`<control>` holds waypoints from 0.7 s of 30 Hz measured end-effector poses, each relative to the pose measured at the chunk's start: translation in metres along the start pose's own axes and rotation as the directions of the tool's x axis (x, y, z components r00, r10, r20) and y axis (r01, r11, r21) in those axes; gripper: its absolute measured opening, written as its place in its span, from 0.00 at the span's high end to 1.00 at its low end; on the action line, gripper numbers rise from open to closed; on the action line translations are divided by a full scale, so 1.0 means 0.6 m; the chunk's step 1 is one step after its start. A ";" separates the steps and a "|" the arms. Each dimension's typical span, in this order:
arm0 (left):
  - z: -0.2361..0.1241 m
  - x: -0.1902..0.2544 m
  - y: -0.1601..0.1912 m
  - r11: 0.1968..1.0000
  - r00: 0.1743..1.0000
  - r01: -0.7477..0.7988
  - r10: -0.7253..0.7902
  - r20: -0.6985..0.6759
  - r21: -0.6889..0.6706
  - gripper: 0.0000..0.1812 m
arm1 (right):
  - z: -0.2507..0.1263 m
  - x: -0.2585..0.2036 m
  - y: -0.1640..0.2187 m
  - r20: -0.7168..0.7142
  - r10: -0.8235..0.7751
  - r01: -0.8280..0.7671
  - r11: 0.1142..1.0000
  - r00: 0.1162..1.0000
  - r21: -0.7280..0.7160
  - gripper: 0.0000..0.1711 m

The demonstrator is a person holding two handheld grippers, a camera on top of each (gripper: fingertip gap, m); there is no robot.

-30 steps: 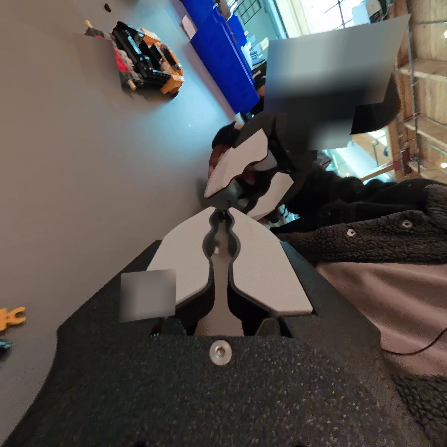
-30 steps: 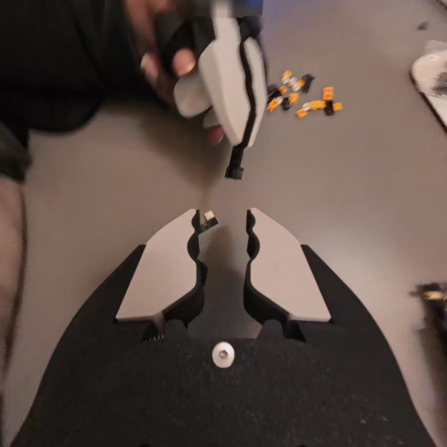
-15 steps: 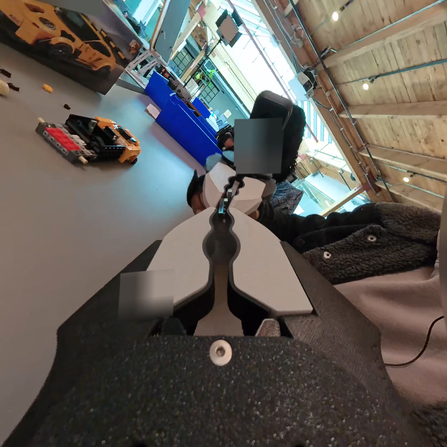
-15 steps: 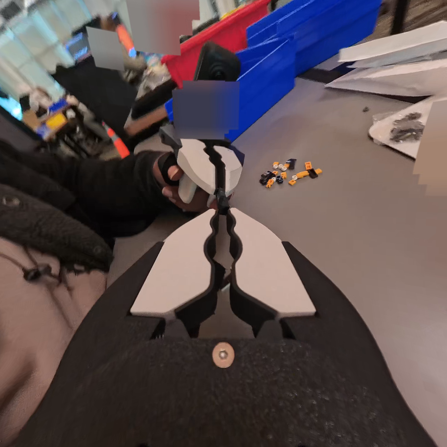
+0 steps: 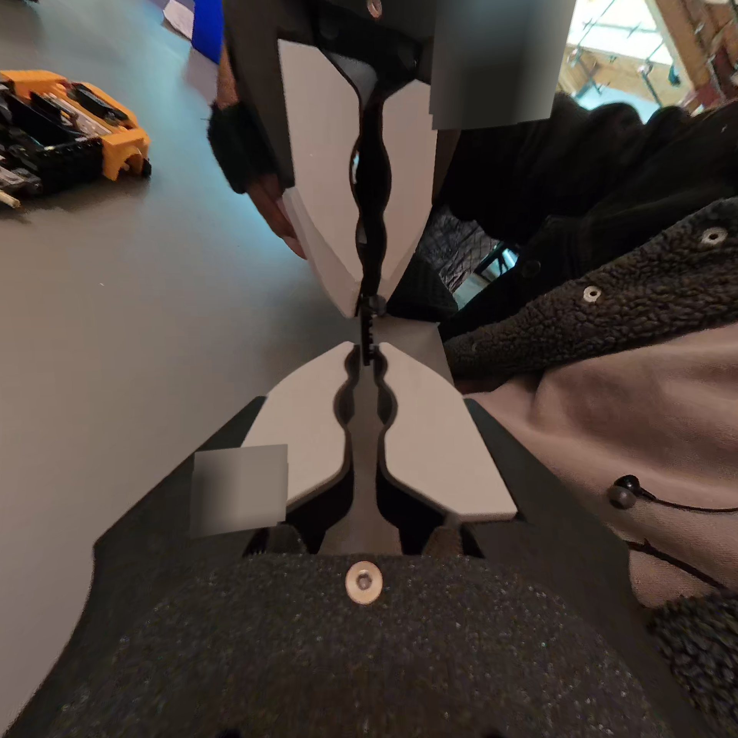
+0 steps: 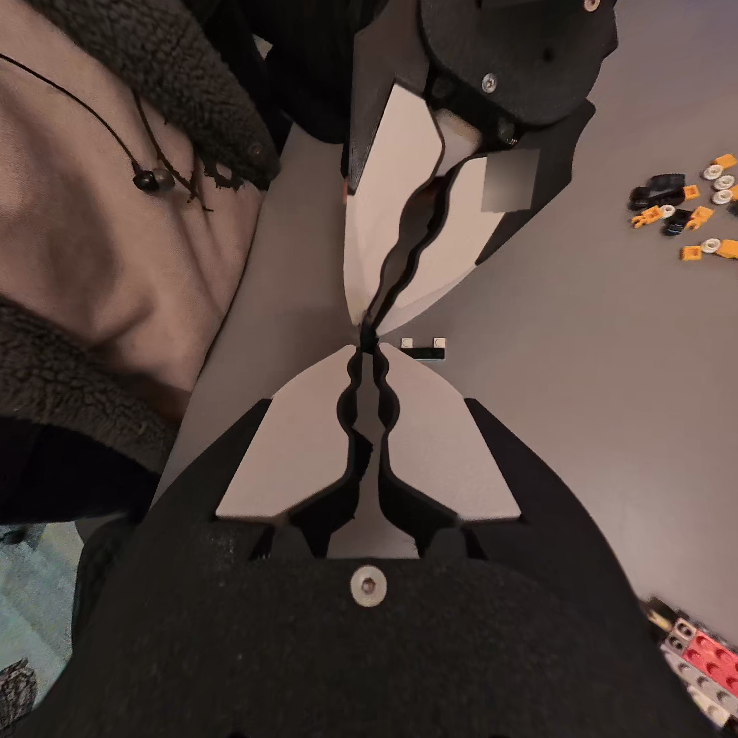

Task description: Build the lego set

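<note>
My left gripper [image 5: 365, 353] is shut on the lower end of a thin black lego piece [image 5: 367, 333]. My right gripper [image 5: 368, 309] comes in from the top of the left wrist view, tip to tip with the left, and is shut on the piece's other end. In the right wrist view, my right gripper [image 6: 367, 353] meets the left gripper [image 6: 369, 321] at the small black piece [image 6: 369, 341], held just above the grey table [image 6: 559, 399]. A black plate with two white studs [image 6: 423, 348] lies on the table right beside the tips.
A part-built orange and black lego car [image 5: 68, 131] stands at the left; its red and grey end [image 6: 707, 663] shows at lower right. Loose orange, black and white pieces [image 6: 687, 207] lie at the right. A person's jacket [image 6: 100, 239] is close by. Less than 4 cm separates the two grippers' tips.
My right gripper was open a second ago and has shut. Both grippers have come close together tip to tip on the black piece and tilted down toward the table.
</note>
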State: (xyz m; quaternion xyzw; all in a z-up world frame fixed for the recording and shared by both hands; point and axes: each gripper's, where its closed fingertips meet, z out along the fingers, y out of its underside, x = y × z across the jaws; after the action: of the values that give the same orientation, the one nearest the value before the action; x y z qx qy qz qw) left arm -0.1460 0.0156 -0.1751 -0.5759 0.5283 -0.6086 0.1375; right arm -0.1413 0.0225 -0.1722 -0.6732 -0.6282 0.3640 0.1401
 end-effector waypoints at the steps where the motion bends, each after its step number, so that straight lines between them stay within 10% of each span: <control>1: 0.002 -0.001 0.002 1.000 1.000 -0.011 0.012 0.018 -0.012 0.98 | 0.002 0.000 -0.001 0.005 -0.003 0.003 1.000 1.000 0.004 0.97; 21: -0.006 0.008 -0.033 0.987 0.993 -0.108 0.102 0.060 0.115 0.94 | -0.027 -0.008 -0.035 -0.009 0.029 -0.023 0.929 1.000 0.368 0.98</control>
State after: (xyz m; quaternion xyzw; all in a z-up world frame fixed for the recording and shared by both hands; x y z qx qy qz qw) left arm -0.1418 0.0217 -0.1556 -0.5541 0.5171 -0.6151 0.2174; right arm -0.1458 0.0260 -0.1455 -0.6459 -0.5390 0.4722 0.2634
